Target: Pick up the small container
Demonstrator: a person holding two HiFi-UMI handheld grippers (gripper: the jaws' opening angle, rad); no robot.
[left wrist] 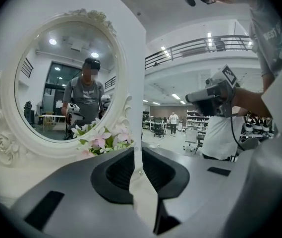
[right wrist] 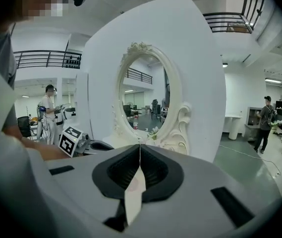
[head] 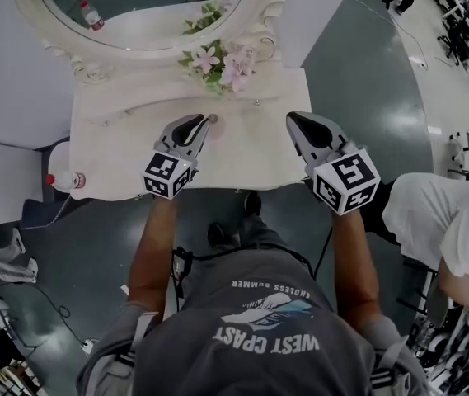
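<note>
- White table (head: 250,159) with a big round mirror (head: 30,11) at the back and pink flowers (head: 218,60) by the mirror's foot.
- Small container (head: 213,120) down on the table, a tiny round thing, too small to say more.
- Left gripper (head: 205,124) low over the table, tips just beside the small container.
- Jaws of the left gripper a little bit apart, with only a thin gap and nothing pinched in it.
- Right gripper (head: 293,119) over the right part of the table, well apart from the small container.
- Jaws of the right gripper pressed together, with nothing in them.
- Bottle (head: 69,180) with a red cap lying off the left end of the table.
- Person in a white shirt (head: 440,213) off to the right.
</note>
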